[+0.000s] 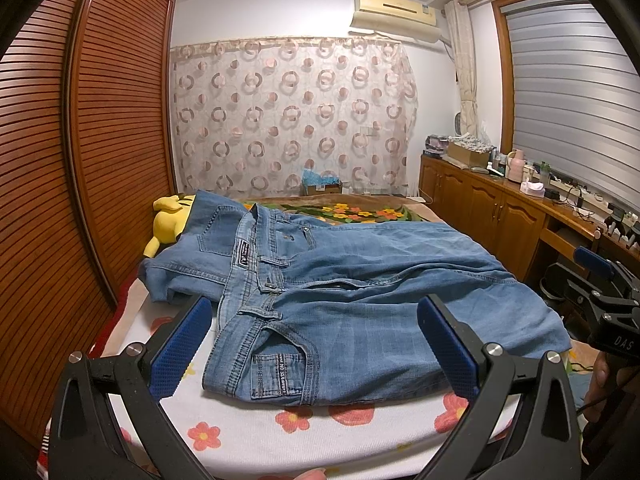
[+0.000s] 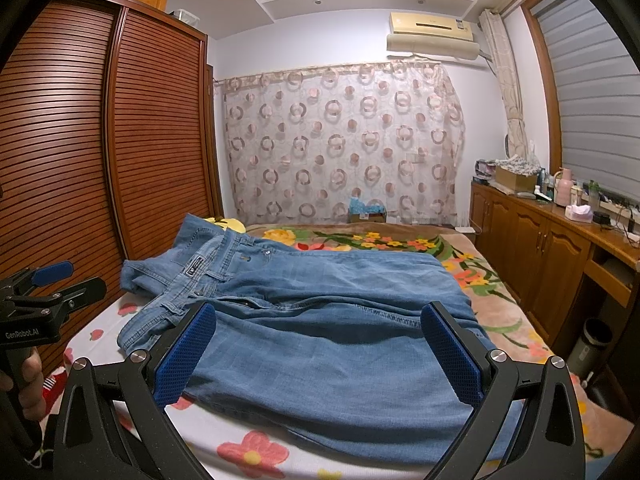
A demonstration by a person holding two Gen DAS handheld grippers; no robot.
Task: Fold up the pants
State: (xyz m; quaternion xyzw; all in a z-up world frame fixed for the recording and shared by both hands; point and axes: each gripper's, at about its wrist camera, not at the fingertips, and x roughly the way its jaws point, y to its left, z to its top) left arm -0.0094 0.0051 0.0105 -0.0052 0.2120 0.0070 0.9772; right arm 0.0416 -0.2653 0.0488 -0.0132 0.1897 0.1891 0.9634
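Two hand-held grippers, left (image 1: pixel 314 350) and right (image 2: pixel 320 354), hovered spread wide, pinching nothing. Lay half-folded on flower-printed bed sheet (image 1: pixel 240 420): faded blue denim pants (image 1: pixel 360 300), legs seemingly doubled. Judged partly done; further folds left.

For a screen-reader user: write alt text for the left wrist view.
Blue jeans lie folded on a flower-print bed sheet, framed by the open left claw above them. A yellow plush toy sits behind, beside a slatted wardrobe.

Slatted wardrobe (image 1: pixel 100 128) left, ringed curtain (image 1: pixel 292 116) ahead, wooden cabinets (image 1: pixel 484 204) right, blind (image 1: pixel 576 92) probably over window
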